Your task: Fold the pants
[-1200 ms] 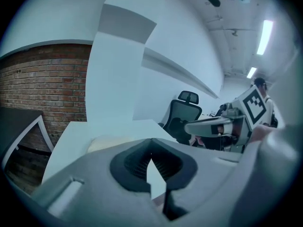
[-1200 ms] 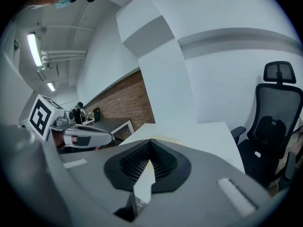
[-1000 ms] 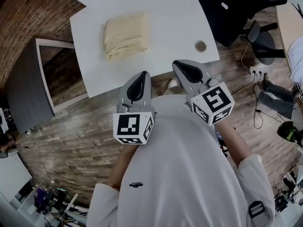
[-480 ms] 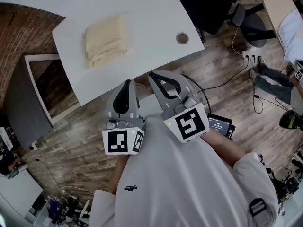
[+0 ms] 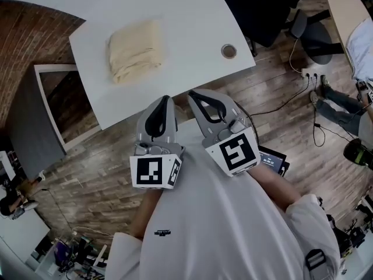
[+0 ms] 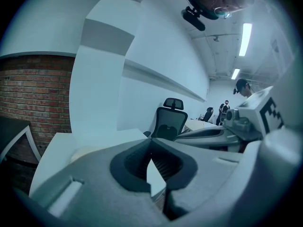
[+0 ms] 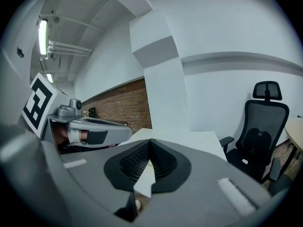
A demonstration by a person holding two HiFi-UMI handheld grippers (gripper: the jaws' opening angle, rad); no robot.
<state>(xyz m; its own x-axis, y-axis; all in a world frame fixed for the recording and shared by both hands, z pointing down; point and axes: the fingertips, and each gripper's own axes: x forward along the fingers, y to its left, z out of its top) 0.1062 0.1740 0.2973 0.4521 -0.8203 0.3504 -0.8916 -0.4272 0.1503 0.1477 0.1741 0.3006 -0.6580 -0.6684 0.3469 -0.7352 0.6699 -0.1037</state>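
**Both tongs closed and empty, drawn in toward my chest; pants lie folded on the table**

Closest to the head camera is my white shirt (image 5: 221, 226), with both tools held in front of it over the wooden floor (image 5: 105, 150). The left gripper (image 5: 165, 100) has its jaws pressed together with nothing between them. Its own view shows the ribbed pads (image 6: 140, 162) meeting at the tip, with only a sliver of table showing below. The right gripper (image 5: 198, 94) is the same: its pads (image 7: 135, 161) are closed on each other and grip nothing.

Compared with a second ago, both marker cubes sit closer to my chest. The right tool has swung in beside the left one, so the two now lie nearly side by side. A small dark device with a lit screen (image 5: 273, 159), not in sight a second ago, now shows at my right hip.

Past the tool tips is the near edge of the white table (image 5: 192, 22). The pants (image 5: 135, 50) lie on it as a compact cream bundle, already folded, toward its left part and well apart from both tools. The bundle's shape and its spot on the table match the earlier frames. It only sits further left in the picture because my head has turned.

A round grommet (image 5: 228, 51) is set in the tabletop near its right corner. Beyond the table stands a black office chair (image 5: 262, 10), and a brick wall (image 5: 23, 39) runs along the left. In the left gripper view a person (image 6: 242, 86) stands far back in the room.
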